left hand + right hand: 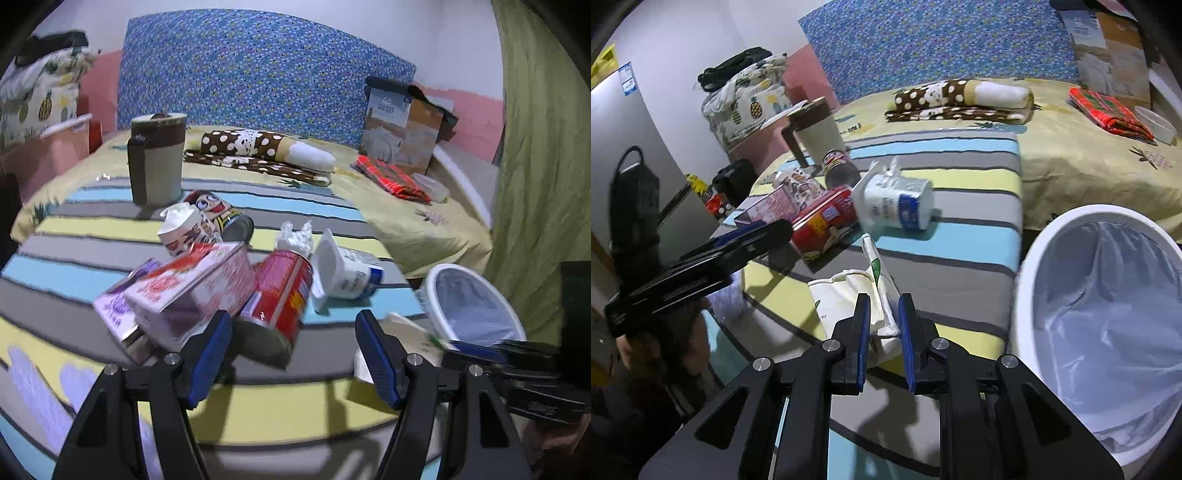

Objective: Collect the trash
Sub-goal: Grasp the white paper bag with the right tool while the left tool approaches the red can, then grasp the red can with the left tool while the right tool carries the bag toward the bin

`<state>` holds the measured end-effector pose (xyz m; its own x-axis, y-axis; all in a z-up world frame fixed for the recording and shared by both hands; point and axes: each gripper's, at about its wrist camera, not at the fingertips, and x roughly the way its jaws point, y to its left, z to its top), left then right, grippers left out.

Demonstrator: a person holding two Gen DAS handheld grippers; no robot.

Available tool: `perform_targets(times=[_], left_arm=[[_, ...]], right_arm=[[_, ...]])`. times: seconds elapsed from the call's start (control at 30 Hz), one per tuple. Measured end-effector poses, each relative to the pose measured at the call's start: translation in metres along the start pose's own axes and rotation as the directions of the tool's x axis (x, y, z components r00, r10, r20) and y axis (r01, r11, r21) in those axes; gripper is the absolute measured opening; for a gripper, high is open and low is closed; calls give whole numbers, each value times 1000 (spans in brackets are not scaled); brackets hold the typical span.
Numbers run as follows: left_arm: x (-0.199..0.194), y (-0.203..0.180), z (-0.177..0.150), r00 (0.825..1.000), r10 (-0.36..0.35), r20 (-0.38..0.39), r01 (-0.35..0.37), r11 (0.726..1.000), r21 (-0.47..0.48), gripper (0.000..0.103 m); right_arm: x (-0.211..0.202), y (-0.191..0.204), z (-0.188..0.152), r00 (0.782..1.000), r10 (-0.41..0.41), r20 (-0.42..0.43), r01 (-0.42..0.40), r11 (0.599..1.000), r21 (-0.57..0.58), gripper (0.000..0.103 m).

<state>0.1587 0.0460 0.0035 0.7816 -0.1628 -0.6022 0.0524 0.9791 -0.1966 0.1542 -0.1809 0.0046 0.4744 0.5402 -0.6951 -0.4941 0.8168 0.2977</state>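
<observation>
Trash lies in a heap on a striped mat [92, 258]: a red can [280, 295] on its side, a pink carton [192, 284], a purple carton [118, 306], a white yogurt cup [343, 269], a printed paper cup [181, 229], a cartoon can [218, 214] and a crumpled tissue [295, 236]. My left gripper [291, 321] is open, low over the mat, with the red can just ahead of its fingers. My right gripper [884, 301] is shut on a crumpled white paper bag [846, 295], close to the left of the lined white bin [1027, 266].
A tan mug [159, 158] with a brown handle stands behind the heap. Folded polka-dot cloth [258, 147], a red plaid cloth [391, 177] and a cardboard box [402, 129] sit farther back on the bed. A green curtain [535, 147] hangs at the right.
</observation>
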Motion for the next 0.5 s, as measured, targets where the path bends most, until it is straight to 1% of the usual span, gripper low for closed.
perform_targets(times=[0.17, 0.37, 0.5], left_arm=[[19, -1, 5, 998, 60, -13, -59, 997, 48, 72], [36, -1, 3, 996, 67, -63, -64, 996, 58, 72], [39, -2, 1, 994, 72, -85, -67, 996, 63, 71]], right_arm=[[0, -15, -3, 1000, -3, 6, 2, 1000, 25, 18], [-3, -26, -6, 1000, -7, 10, 6, 999, 51, 18], [-6, -32, -7, 1000, -7, 17, 6, 998, 61, 18]])
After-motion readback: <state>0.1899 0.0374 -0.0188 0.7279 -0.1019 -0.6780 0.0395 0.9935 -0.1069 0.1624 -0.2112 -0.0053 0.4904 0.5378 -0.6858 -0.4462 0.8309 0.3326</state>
